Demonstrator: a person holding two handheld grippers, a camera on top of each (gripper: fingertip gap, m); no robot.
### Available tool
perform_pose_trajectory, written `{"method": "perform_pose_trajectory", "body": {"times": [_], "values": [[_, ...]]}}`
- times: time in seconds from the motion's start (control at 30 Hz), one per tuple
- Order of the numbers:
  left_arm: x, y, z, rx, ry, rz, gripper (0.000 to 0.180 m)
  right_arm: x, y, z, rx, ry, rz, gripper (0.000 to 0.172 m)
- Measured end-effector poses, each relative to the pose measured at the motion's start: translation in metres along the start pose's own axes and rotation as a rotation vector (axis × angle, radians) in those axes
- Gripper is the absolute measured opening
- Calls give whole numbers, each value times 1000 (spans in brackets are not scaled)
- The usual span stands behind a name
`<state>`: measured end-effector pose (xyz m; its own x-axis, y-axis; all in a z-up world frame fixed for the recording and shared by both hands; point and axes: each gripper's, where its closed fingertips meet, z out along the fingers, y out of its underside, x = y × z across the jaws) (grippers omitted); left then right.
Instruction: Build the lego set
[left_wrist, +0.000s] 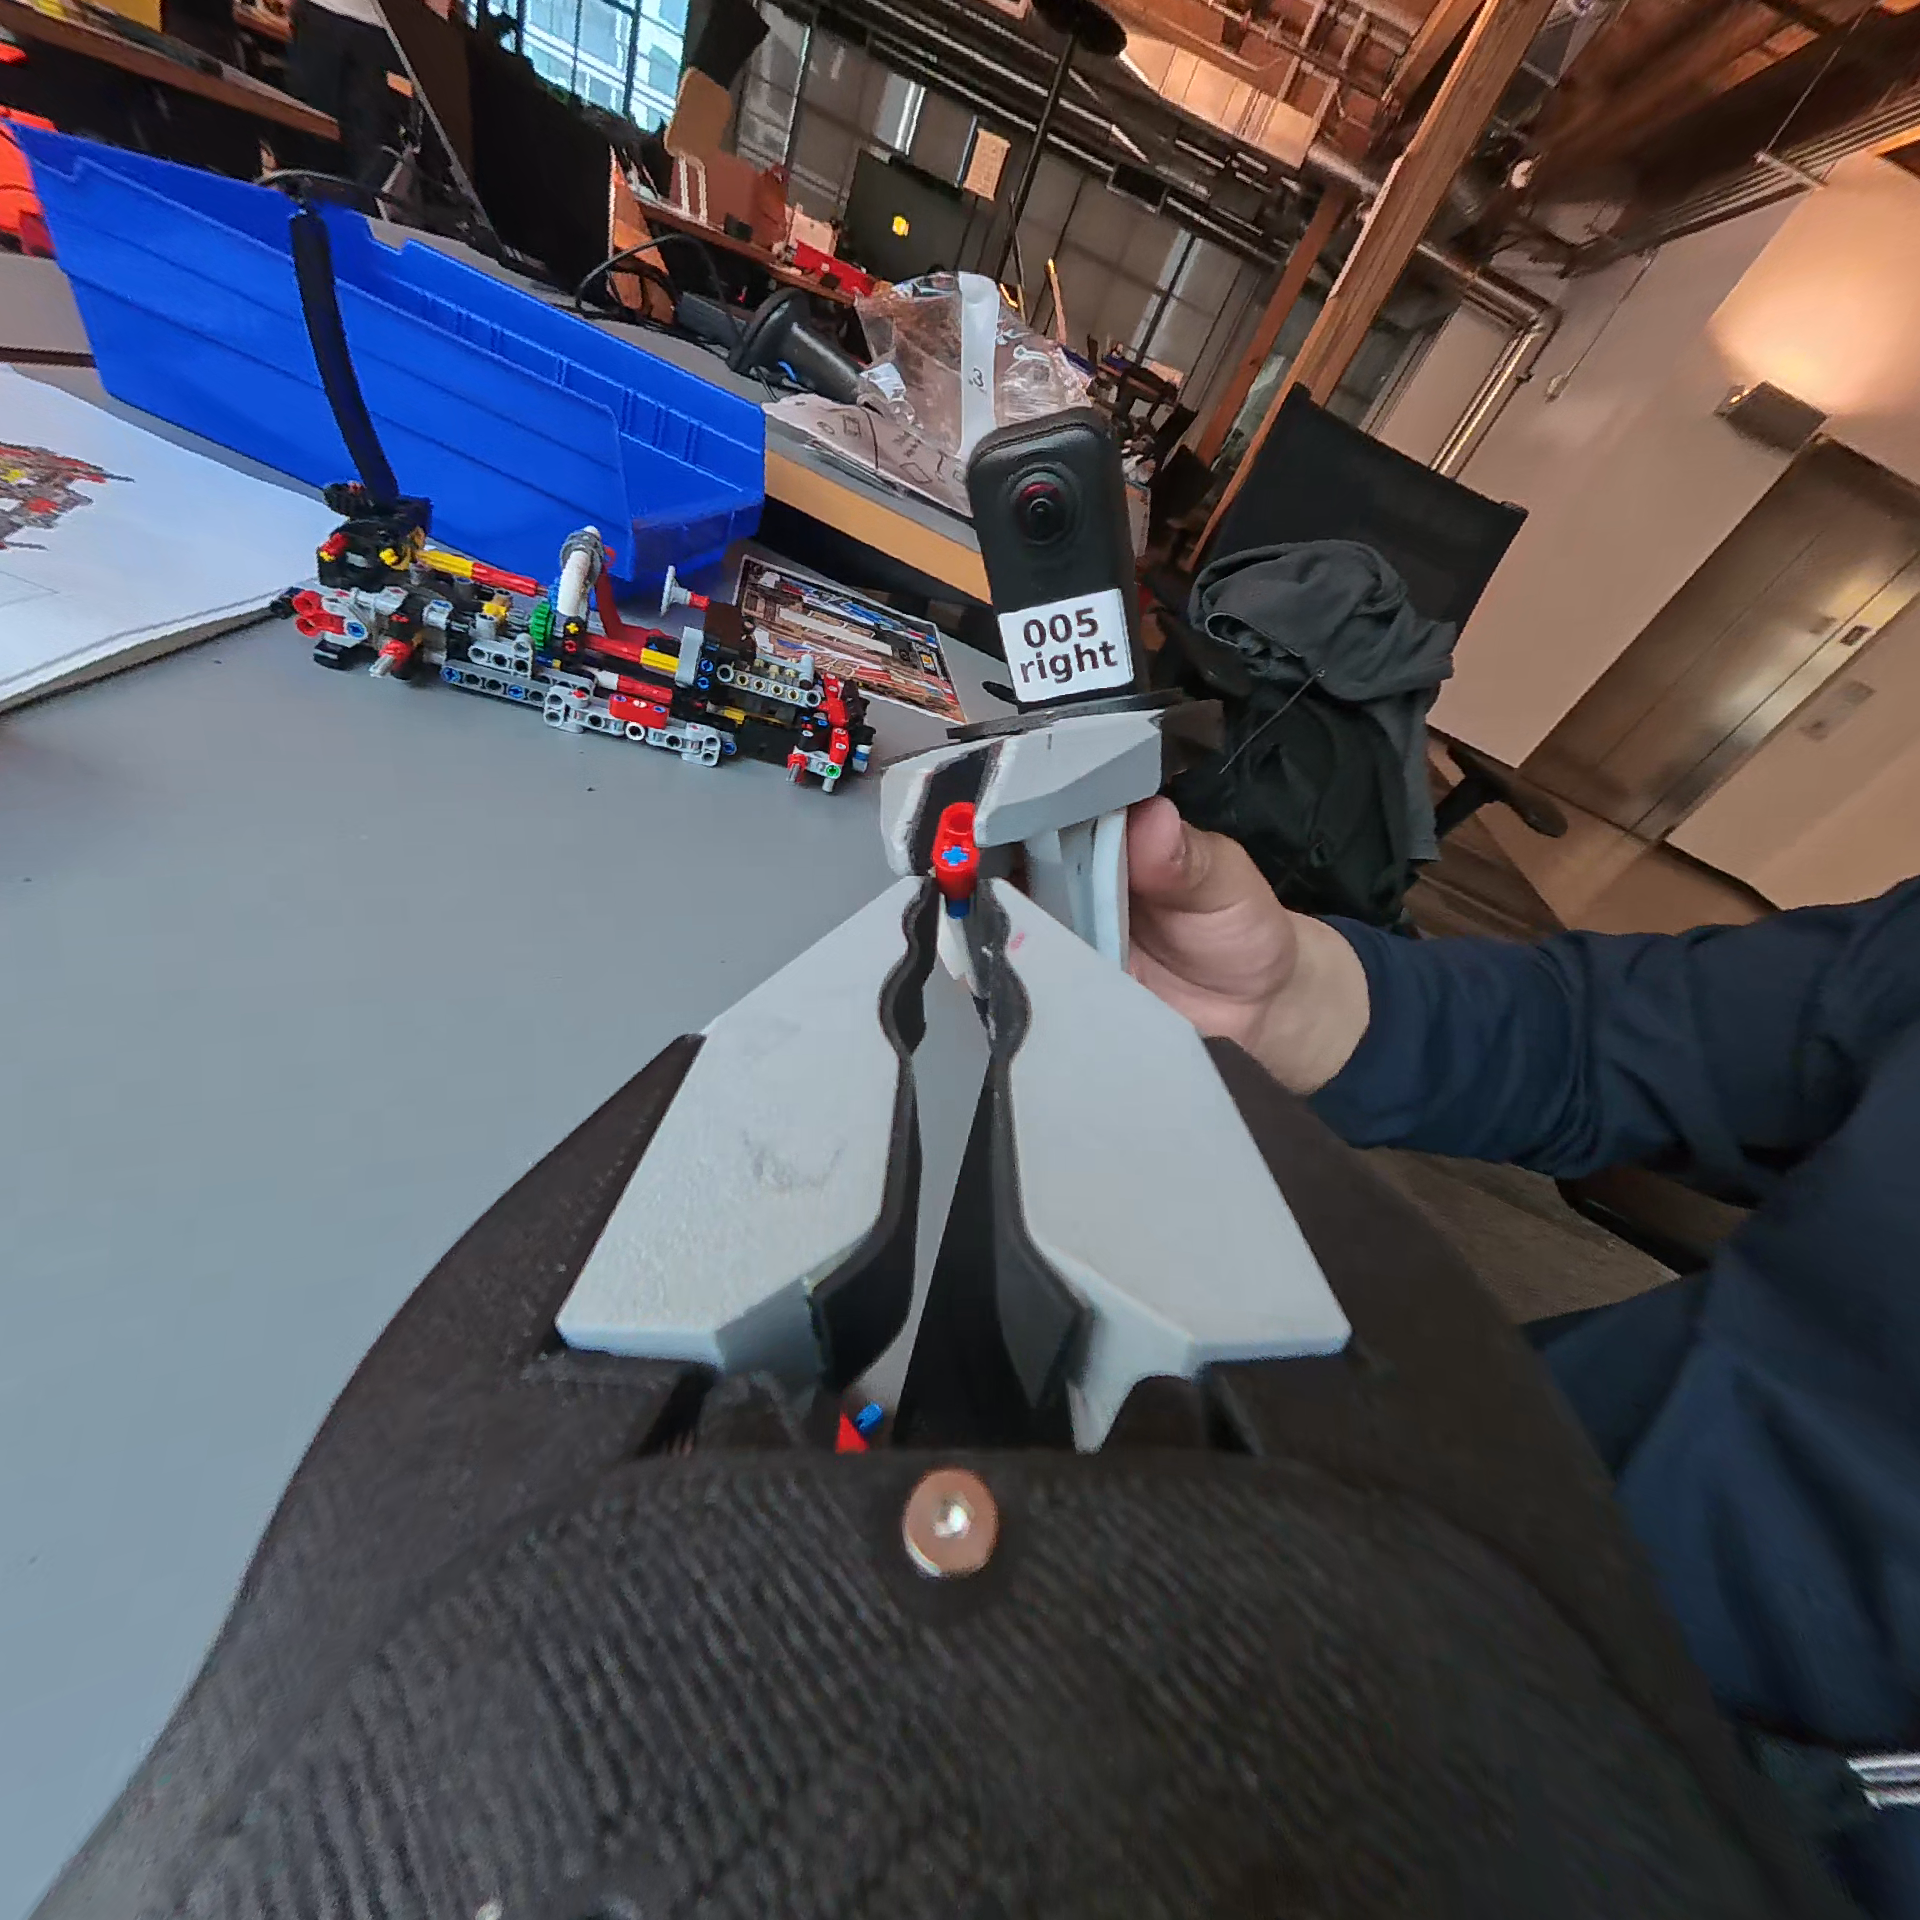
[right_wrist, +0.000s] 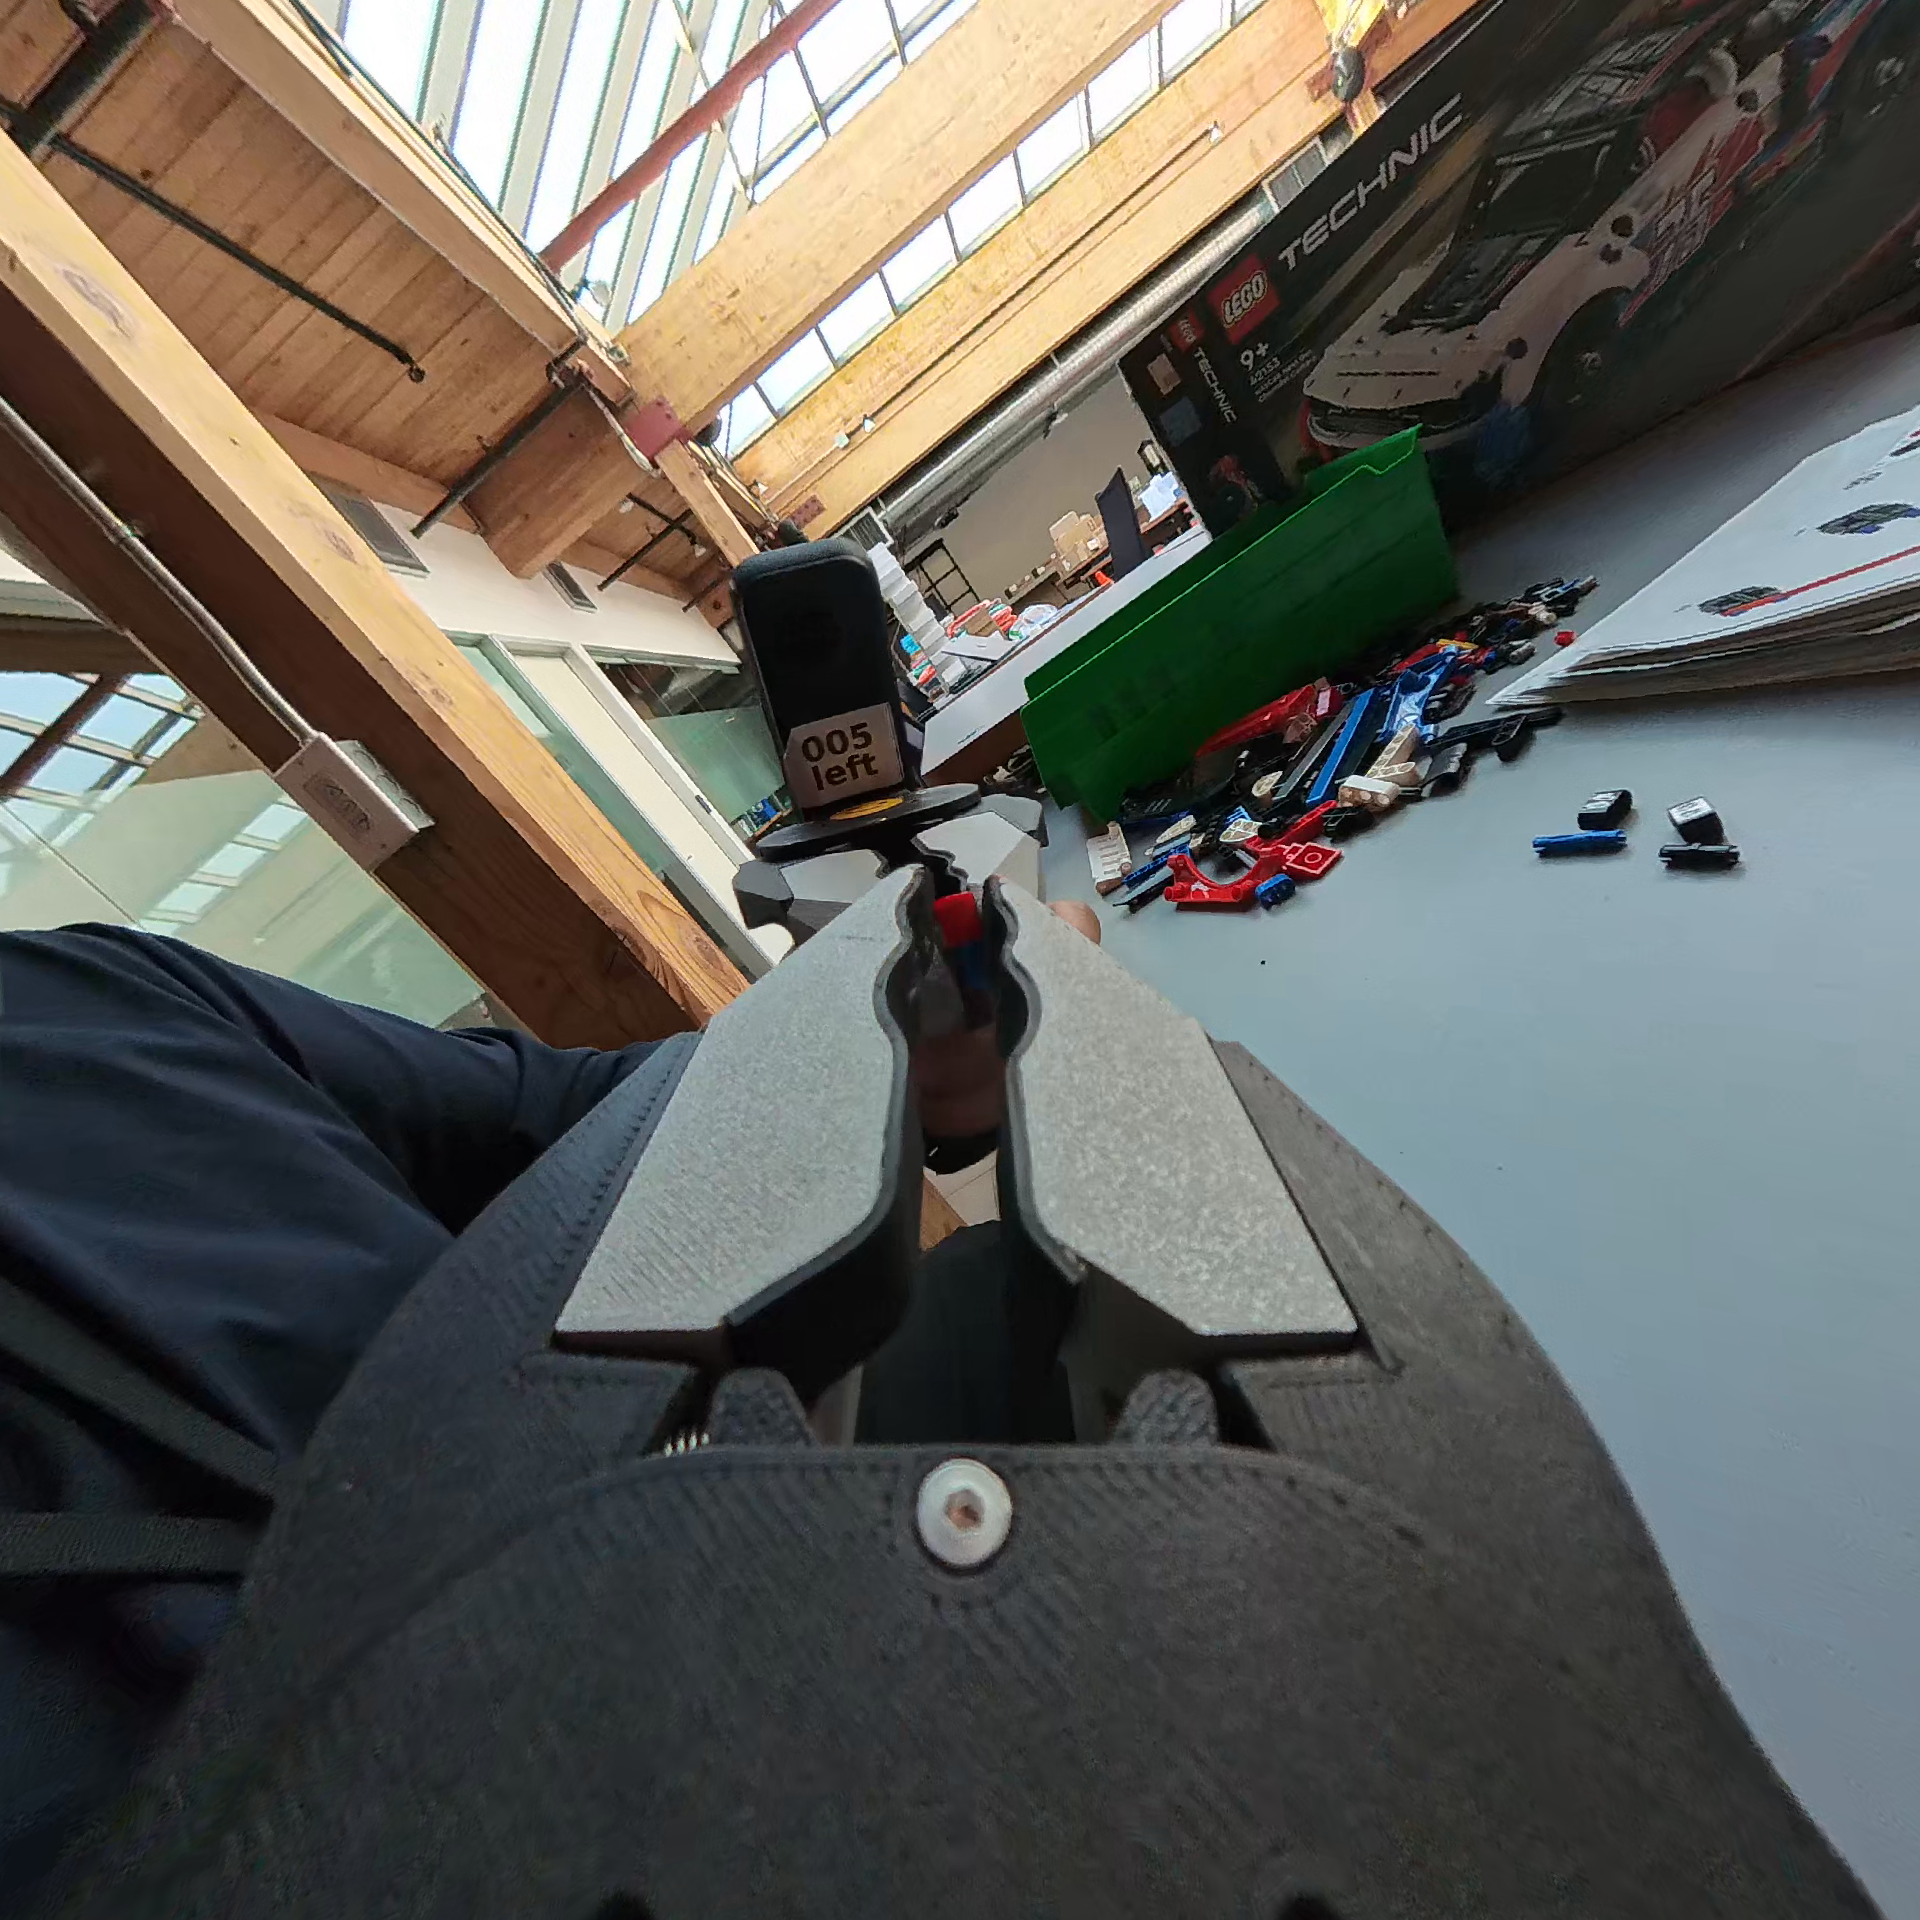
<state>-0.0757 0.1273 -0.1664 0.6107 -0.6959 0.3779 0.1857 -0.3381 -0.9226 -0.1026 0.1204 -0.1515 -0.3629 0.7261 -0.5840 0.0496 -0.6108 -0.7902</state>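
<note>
Two close wrist views, mutually facing.

A white sticker (left_wrist: 1065, 646) with printed writing sits on the black camera (left_wrist: 1042, 499), right of centre. A similar sticker (right_wrist: 840, 756) sits mid-frame. A branded black box (right_wrist: 1455, 208) stands upper right.

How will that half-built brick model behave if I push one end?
The brick model is long and low, so it likely pivots or slides, not tips. Its protruding pins look snag-prone; small pieces may pop off.

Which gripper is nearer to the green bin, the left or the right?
Cannot tell: the left gripper and right gripper meet tip to tip at the red piece, both short of the green bin.
</note>
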Motion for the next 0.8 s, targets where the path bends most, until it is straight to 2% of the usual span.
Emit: {"method": "perform_pose_trajectory", "body": {"times": [0.13, 0.23, 0.3, 0.37, 0.43, 0.5, 0.57, 0.63, 0.8], "values": [[-1, 4, 0, -25, 11, -7, 4, 3, 4, -1, -15, 3, -4, 6], [-5, 12, 1, -96, -18, 50, 3, 8, 10, -5, -60, 14, -23, 7], [-4, 17, 0, -157, 9, 70, 3, 12, 12, -12, -108, 43, -71, 23], [10, 25, -4, -239, 134, 40, 3, 11, 11, -22, -168, 63, -166, 24], [18, 40, -13, -351, 229, 43, 4, -7, 23, -30, -291, -3, -323, 15], [29, 58, -28, -481, 358, 37, 4, -18, 45, -35, -464, -22, -484, 21], [40, 66, -39, -552, 472, -17, 4, -26, 64, -34, -587, -28, -650, 25], [46, 70, -45, -597, 537, -29, 4, -40, 75, -28, -626, -66, -777, 25], [64, 81, -47, -668, 628, -7, 3, -55, 93, -14, -705, -115, -896, 24]]}}
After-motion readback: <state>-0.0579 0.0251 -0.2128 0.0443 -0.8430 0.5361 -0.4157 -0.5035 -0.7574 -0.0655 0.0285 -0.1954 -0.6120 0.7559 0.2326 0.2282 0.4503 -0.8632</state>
